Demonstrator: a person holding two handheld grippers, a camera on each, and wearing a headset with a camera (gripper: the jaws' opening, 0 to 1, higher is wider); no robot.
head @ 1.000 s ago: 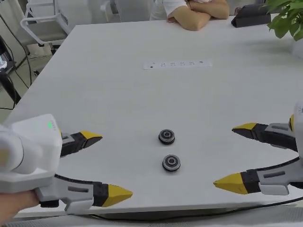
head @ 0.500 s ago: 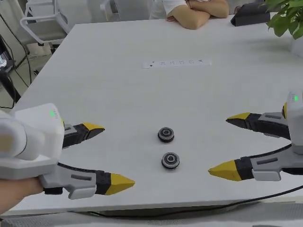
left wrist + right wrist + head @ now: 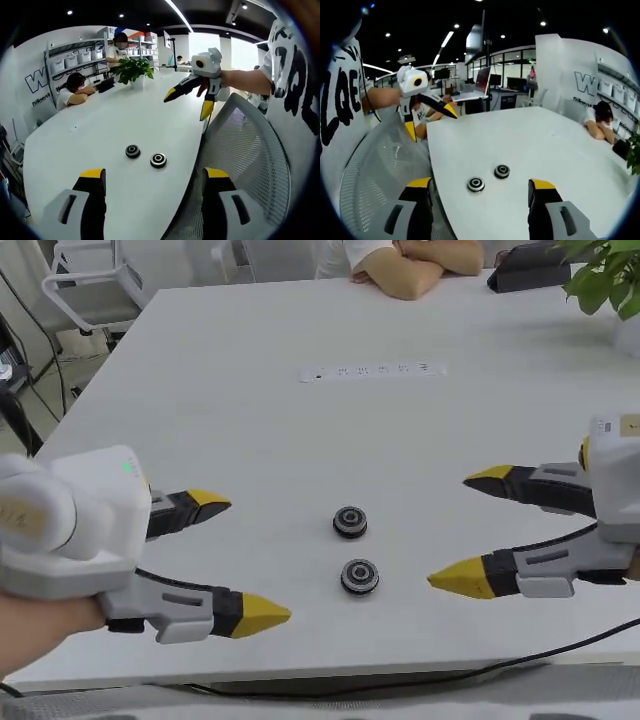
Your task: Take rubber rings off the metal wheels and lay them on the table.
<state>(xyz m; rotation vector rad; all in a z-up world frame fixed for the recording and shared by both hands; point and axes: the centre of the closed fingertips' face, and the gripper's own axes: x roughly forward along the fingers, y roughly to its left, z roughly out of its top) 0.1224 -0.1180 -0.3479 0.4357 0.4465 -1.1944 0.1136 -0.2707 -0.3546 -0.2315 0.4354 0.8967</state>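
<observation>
Two small metal wheels with black rubber rings lie flat on the white table (image 3: pixel 300 440): the far wheel (image 3: pixel 350 522) (image 3: pixel 132 151) (image 3: pixel 502 171) and the near wheel (image 3: pixel 360 577) (image 3: pixel 158 160) (image 3: pixel 476 184). My left gripper (image 3: pixel 246 558) (image 3: pixel 150 182) hovers open to their left, nothing between its yellow-tipped fingers. On the other side of the wheels my right gripper (image 3: pixel 470 528) (image 3: pixel 480 190) is open too and holds nothing. Each gripper points inward at the wheels, clear of them. The right gripper (image 3: pixel 187 102) appears in the left gripper view, the left gripper (image 3: pixel 427 120) in the right gripper view.
A white power strip (image 3: pixel 372 371) lies farther back on the table. A person rests folded arms (image 3: pixel 415 268) on the far edge beside a dark case (image 3: pixel 525 276). A green plant (image 3: pixel 605 280) stands at the far right. A mesh chair (image 3: pixel 245 165) sits by the near edge.
Both grippers have drifted inward toward the two wheels and a little farther from the table's near edge. The wheels have stayed put.
</observation>
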